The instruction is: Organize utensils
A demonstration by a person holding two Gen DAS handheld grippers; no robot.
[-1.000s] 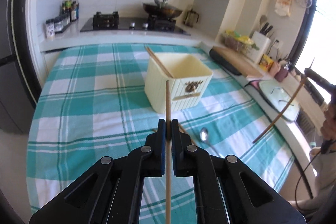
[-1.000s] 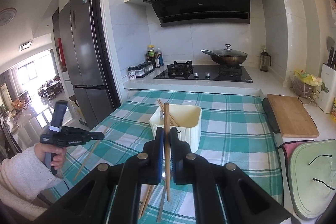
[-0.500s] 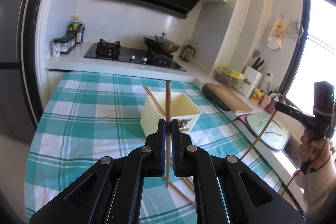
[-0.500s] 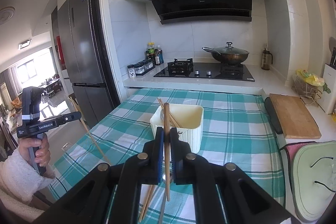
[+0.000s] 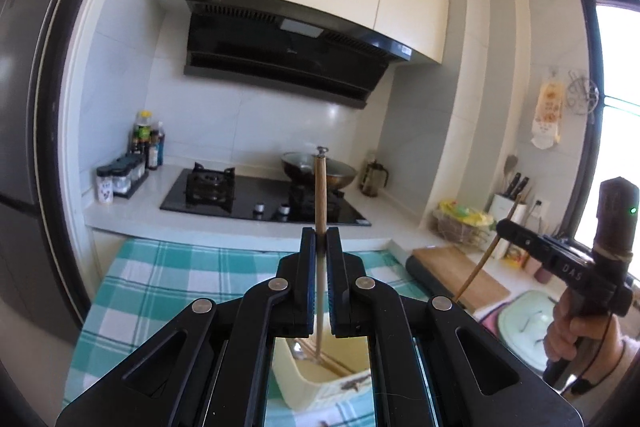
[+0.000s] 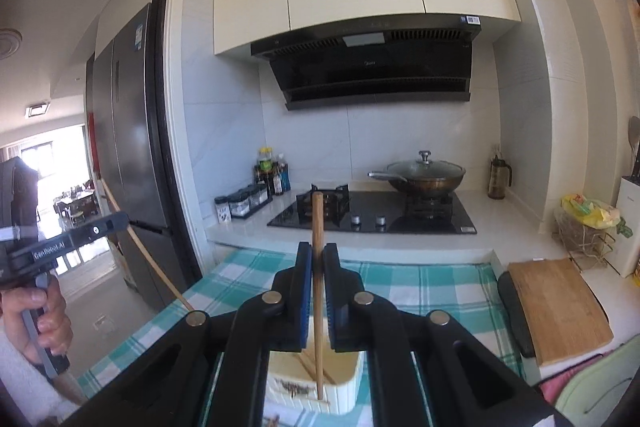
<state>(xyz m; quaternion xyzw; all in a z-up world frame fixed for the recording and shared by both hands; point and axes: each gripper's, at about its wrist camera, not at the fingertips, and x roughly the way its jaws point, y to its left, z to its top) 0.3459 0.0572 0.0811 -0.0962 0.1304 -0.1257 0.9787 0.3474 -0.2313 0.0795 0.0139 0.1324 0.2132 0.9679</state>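
Checked desk spread in teal and white below both cameras, kitchen counter with hob behind. On the desk, a cream utensil box, open-topped, sitting directly under both tools, with a couple of sticks already leaning inside. Left hand-held gripper clamped on a wooden chopstick, held near upright, lower tip reaching down into the box mouth as seen in the left wrist view. Right hand-held gripper likewise closed on a second chopstick, also near vertical, its lower end hanging over or just inside the box; exact depth hard to tell. Each stick gripped around mid-length, top end poking above the jaws. Likely handling: very light, stiff, thin and smooth, so prone to pivoting or slipping between flat pads if nudged against the box wall. Best held near the middle, as here, and kept vertical. Probably near release: opening the jaws should drop each stick in, though a tilted one could catch the rim or bounce out.
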